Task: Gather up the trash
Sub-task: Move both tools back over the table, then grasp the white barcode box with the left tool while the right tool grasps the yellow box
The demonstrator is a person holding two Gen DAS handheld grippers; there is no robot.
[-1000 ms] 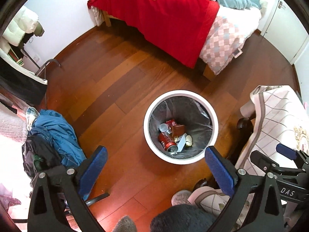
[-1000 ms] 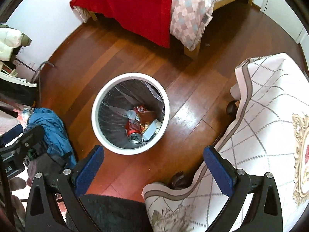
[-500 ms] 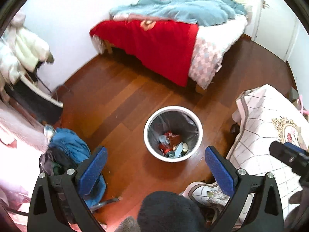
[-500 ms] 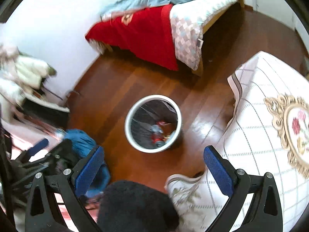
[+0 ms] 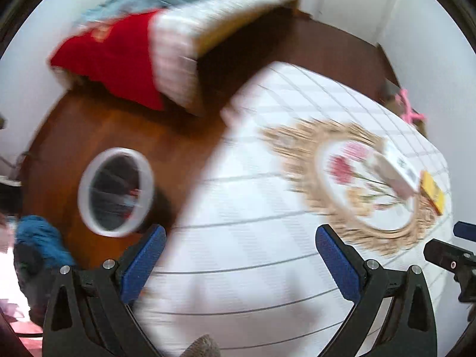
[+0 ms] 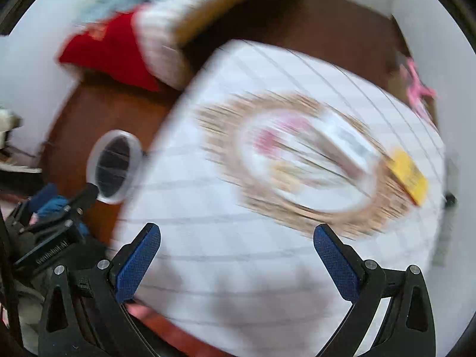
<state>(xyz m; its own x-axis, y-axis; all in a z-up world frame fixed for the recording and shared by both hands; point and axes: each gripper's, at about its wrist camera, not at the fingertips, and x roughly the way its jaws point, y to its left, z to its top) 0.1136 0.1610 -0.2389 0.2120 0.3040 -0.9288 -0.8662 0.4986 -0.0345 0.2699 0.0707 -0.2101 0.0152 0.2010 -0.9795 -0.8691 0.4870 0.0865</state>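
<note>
We hold both the left hand-held gripper [image 5: 239,263] and the right hand-held gripper [image 6: 236,263] wide open and empty above the tabletop [image 5: 238,267]. Ahead and right lie a white packet [image 6: 348,141] and a yellow packet [image 6: 409,175], uncollected. The bin [image 5: 116,192], ahead-left on the floor, already holds trash. Blur leaves the packet labels unreadable.

Glossy wooden floor [image 5: 89,125], cloth tablecloth [image 5: 253,238], textured blue fingers [image 5: 142,264].
</note>
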